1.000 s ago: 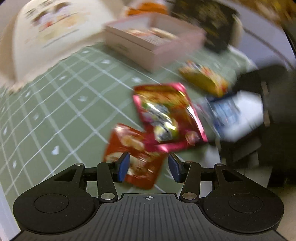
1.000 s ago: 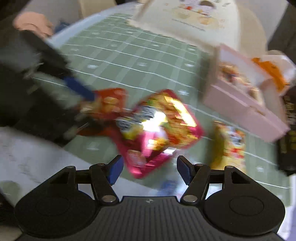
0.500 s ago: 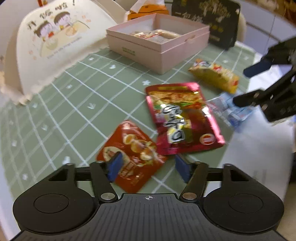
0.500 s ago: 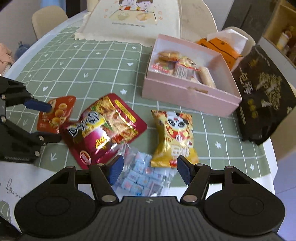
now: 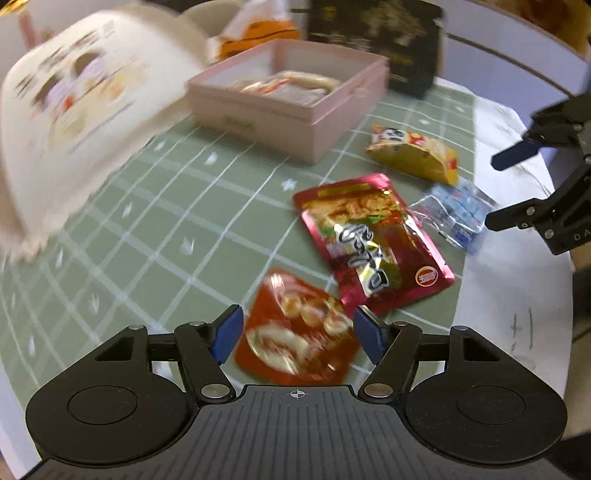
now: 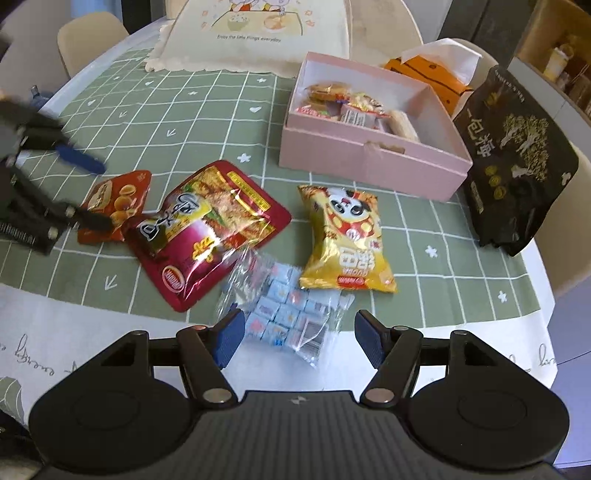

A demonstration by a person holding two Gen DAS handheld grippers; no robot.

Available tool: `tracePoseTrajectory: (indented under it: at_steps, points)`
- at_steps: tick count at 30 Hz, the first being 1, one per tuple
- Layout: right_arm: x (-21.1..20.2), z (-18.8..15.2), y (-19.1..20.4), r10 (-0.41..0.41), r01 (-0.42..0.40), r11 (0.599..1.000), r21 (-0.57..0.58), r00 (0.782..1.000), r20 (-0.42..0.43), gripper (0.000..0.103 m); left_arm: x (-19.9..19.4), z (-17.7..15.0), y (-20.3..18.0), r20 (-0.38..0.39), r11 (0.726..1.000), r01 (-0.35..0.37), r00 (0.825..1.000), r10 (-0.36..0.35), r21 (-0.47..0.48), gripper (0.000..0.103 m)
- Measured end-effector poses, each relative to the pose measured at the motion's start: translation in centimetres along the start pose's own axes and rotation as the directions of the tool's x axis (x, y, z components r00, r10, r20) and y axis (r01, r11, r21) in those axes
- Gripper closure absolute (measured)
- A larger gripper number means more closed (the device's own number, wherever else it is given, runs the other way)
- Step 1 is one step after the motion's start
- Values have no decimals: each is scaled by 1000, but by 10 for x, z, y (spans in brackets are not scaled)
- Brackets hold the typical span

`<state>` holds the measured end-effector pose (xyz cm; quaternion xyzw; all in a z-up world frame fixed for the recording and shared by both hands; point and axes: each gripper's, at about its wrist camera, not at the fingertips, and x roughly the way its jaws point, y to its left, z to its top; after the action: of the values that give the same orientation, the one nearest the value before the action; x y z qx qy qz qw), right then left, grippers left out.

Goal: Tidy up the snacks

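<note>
My left gripper (image 5: pixel 297 328) hovers over a small orange-red snack packet (image 5: pixel 295 354) lying flat on the green checked cloth. Its jaws are closing but the pads stand clear of the packet. Overlapping that packet's corner is a larger dark red packet (image 6: pixel 210 229). A yellow panda packet (image 6: pixel 347 240) and a clear bag of blue candies (image 6: pixel 284 306) lie to its right. My right gripper (image 6: pixel 299 336) is open above the candy bag, touching nothing. The pink box (image 6: pixel 369 162) behind them holds several snacks. The left gripper (image 6: pixel 92 192) also shows at the right wrist view's left edge.
A black pouch (image 6: pixel 517 158) leans at the right of the box, with an orange tissue pack (image 6: pixel 432 74) behind it. A cream printed cushion (image 6: pixel 258 33) stands at the back. White paper (image 6: pixel 74 332) covers the near table edge. Chairs ring the round table.
The left gripper's jaws stand wider than a second ago and it has shifted over the orange-red packet. The right gripper has drawn back toward the table edge, over the candy bag.
</note>
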<state>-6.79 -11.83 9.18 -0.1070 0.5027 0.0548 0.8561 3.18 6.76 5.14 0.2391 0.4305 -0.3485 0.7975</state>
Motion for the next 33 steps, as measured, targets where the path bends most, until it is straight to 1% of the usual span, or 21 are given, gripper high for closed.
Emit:
tracePoseTrajectory:
  at_steps: [2, 3, 4, 5, 6, 7, 9, 10, 11, 13, 14, 16, 17, 19, 22, 25, 28, 30, 33]
  points:
    - [-1, -2, 3, 10, -10, 1000, -16, 1000, 1, 36, 7, 8, 9, -41, 998, 63, 997, -62, 22, 31]
    - [-2, -2, 4, 13, -13, 1000, -25, 1000, 4, 36, 12, 10, 12, -71, 994, 104, 992, -101, 31, 31]
    - [-3, -3, 5, 14, -14, 999, -33, 1000, 7, 36, 16, 12, 13, -93, 991, 129, 988, -125, 41, 31]
    - [-4, -4, 5, 13, -13, 999, -39, 1000, 11, 36, 19, 13, 11, -115, 987, 149, 983, -141, 56, 28]
    - [-5, -5, 4, 12, -11, 999, -42, 1000, 15, 36, 21, 13, 7, -120, 986, 151, 983, -142, 75, 25]
    - [-6, -6, 4, 10, -9, 999, -40, 1000, 16, 36, 22, 13, 1, -132, 983, 151, 982, -138, 99, 25]
    - [-5, -8, -1, 8, -8, 1000, -20, 1000, 12, 36, 28, 12, -8, -157, 981, 121, 983, -97, 154, 25]
    - [-4, -9, -4, 9, -9, 1000, -6, 1000, 6, 36, 32, 11, -10, -167, 979, 106, 983, -77, 174, 19]
    - [-2, -9, -6, 9, -9, 1000, 3, 1000, 0, 36, 35, 10, -8, -167, 979, 104, 983, -75, 177, 18]
    - [0, -12, -10, 1, -1, 1000, 21, 1000, -9, 36, 39, 12, 4, -184, 985, 133, 977, -111, 109, 16]
    - [0, -13, -12, 0, 1, 1000, 26, 1000, -11, 36, 39, 12, 9, -176, 988, 129, 978, -112, 90, 17]
    - [-1, -16, -15, 0, 1, 999, 43, 1000, -17, 36, 39, 11, 19, -160, 993, 113, 982, -104, 45, 17]
    - [-1, -17, -17, 3, -2, 999, 51, 1000, -19, 36, 38, 10, 24, -147, 993, 117, 982, -114, 13, 17]
    - [-1, -20, -21, 9, -8, 998, 65, 1000, -23, 36, 35, 8, 31, -121, 990, 125, 984, -131, -58, 17]
    - [-2, -22, -27, 22, -21, 997, 80, 1000, -11, 36, 32, 4, 29, -103, 982, 92, 989, -111, -167, 18]
    - [-10, -23, -32, 42, -45, 995, 86, 998, 36, 36, 25, -2, 21, -92, 956, 45, 993, -75, -289, 19]
    - [-13, -21, -38, 51, -58, 994, 97, 996, 69, 30, 17, -12, 1, -78, 928, 18, 996, -51, -373, 19]
    - [-8, -18, -43, 75, -82, 989, 123, 995, 61, 30, 10, -22, -14, -71, 895, -9, 997, -25, -445, 19]
    - [9, -10, -45, 132, -134, 976, 174, 991, 21, 30, 0, -32, -29, -63, 840, -37, 998, 3, -541, 19]
